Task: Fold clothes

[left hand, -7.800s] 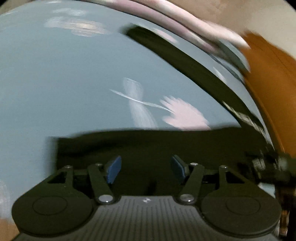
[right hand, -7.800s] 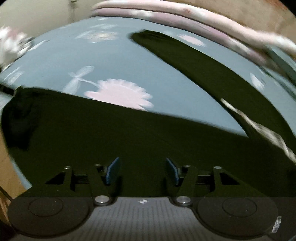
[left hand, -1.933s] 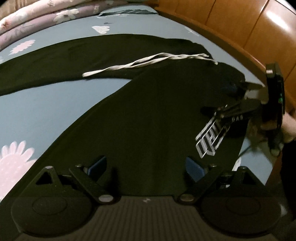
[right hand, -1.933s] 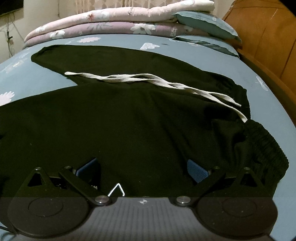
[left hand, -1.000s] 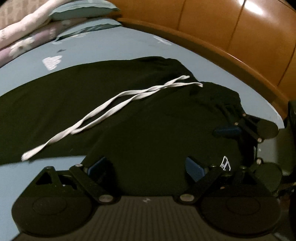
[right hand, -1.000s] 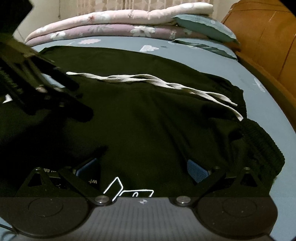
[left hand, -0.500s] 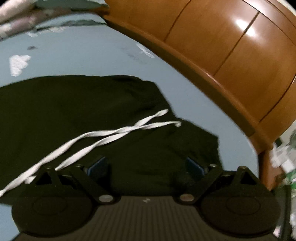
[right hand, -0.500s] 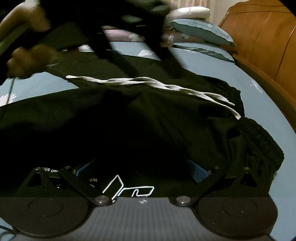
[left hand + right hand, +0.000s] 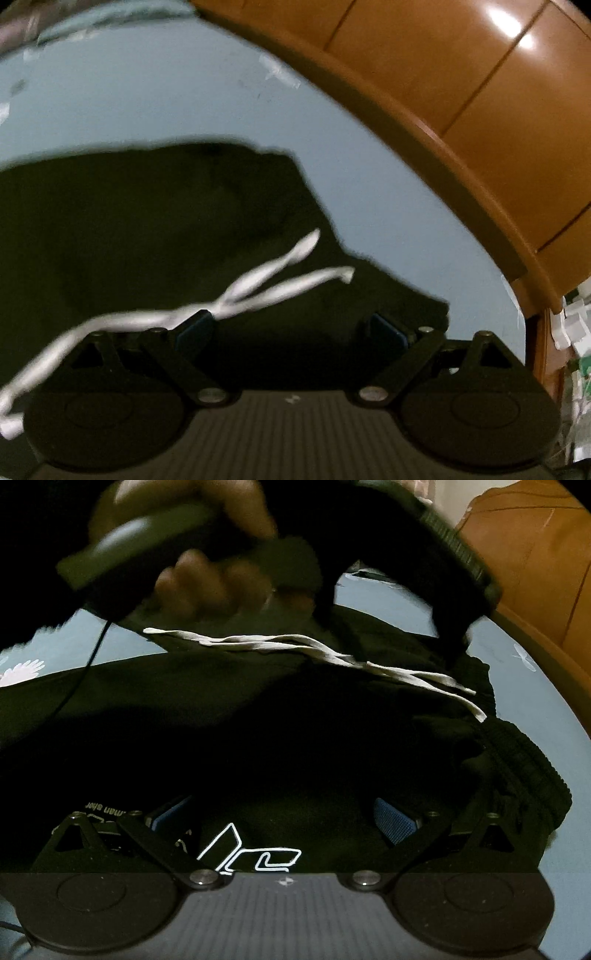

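1. Black fabric trousers lie spread on the pale blue bedsheet, ribbed waistband toward the sheet's right edge by the curved orange-brown wooden bed frame.
2. White flat drawstring runs loose across the trousers' top, ends near the waistband.
3. Left gripper: jaws wide apart, nothing between them, low over the waistband corner; drawstring passes just by its left finger.
4. Right gripper: jaws wide apart, gripping nothing, over the white outline logo at the trousers' near edge.
5. Right view: person's hand holds the other tool above the trousers, blurred.
6. Bare sheet between the trousers' far edge and the frame; narrow strip right of the waistband.
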A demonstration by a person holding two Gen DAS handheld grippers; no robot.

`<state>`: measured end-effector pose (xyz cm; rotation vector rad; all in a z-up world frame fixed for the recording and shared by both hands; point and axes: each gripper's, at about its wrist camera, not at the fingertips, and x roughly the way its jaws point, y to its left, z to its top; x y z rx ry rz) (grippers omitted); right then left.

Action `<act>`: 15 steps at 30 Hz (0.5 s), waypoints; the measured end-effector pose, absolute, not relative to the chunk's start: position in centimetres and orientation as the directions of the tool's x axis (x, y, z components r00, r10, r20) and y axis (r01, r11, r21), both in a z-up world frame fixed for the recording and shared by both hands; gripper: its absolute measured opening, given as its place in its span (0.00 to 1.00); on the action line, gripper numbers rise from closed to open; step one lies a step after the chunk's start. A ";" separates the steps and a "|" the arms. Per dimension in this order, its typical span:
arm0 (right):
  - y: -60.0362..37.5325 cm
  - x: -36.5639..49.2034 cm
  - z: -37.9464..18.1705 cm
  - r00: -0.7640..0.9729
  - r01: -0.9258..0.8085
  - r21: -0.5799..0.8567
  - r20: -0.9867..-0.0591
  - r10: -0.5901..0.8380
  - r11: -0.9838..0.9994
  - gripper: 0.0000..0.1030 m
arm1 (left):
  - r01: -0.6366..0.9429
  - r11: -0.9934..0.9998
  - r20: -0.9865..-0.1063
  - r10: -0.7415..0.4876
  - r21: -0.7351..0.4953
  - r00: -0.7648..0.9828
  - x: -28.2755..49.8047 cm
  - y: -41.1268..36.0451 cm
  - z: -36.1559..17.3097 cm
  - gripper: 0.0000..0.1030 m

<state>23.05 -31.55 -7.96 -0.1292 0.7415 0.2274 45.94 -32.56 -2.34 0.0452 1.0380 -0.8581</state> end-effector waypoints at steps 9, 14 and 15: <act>-32.1 23.4 -7.9 0.710 -0.263 -0.030 -0.683 0.173 0.964 1.00 | 0.555 0.755 -0.821 -0.532 -0.349 0.207 51.1 -35.7 -6.4 0.89; -32.3 23.5 -7.9 0.710 -0.270 -0.024 -0.680 0.182 0.963 1.00 | 0.549 0.771 -0.816 -0.520 -0.322 0.252 52.7 -37.2 -6.9 0.91; -32.4 23.5 -7.9 0.710 -0.271 -0.023 -0.680 0.184 0.962 1.00 | 0.544 0.775 -0.819 -0.516 -0.321 0.252 52.8 -37.4 -6.8 0.91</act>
